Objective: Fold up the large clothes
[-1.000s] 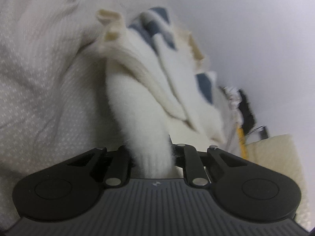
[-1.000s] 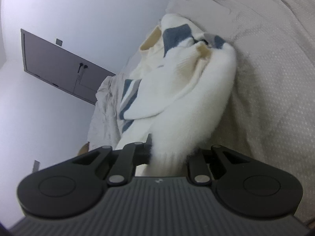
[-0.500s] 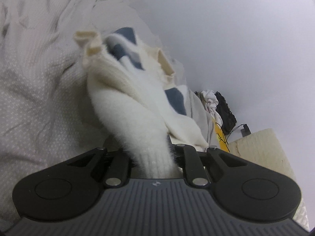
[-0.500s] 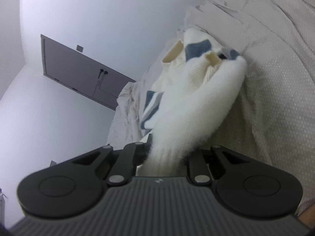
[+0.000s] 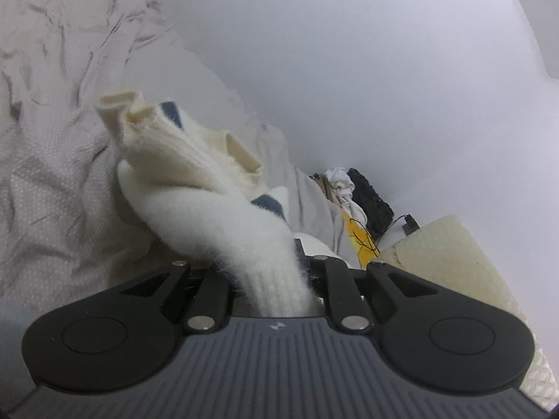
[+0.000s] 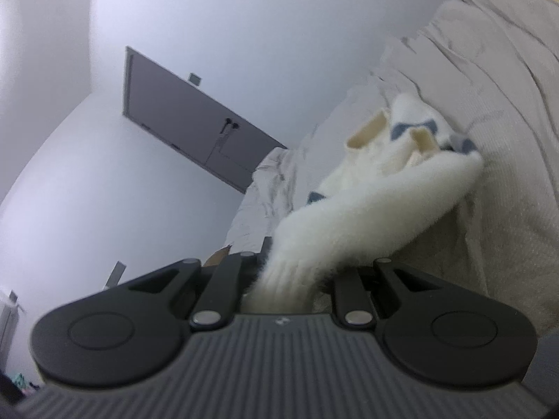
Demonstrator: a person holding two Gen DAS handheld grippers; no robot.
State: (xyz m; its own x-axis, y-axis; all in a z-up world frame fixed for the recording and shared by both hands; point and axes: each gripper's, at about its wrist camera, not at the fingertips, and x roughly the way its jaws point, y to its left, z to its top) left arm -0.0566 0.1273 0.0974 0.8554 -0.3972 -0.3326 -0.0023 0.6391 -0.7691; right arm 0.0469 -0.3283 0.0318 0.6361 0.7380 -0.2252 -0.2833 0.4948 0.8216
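The fuzzy white sweater (image 5: 195, 188) with grey-blue patches hangs between both tools above the rumpled beige bedspread (image 5: 52, 181), its far bulk sagging toward that cover while the near ends run up into the jaws. The left gripper (image 5: 276, 279) is closed almost fully on a ribbed knit edge, likely a cuff or hem, the fabric bunched thick between the jaws; the right gripper (image 6: 290, 279) is pinched just as tight on a matching ribbed end of the same sweater (image 6: 394, 188). From the right wrist view a grey door (image 6: 188, 122) stands in the wall beyond the bedspread (image 6: 506, 139); from the left, a pile of dark and white clothes (image 5: 353, 192) lies past the sweater at the bedspread's far edge. The knit looks thick, soft and limp: it should drape and stretch under its own weight instead of holding a crease, and the fluffy nap probably grips the pads well, so slipping seems unlikely. It looks moderately heavy for cloth. The ribbed bands are the firmest places to hold; a fold will probably lie truer if both ends are kept level and taut.
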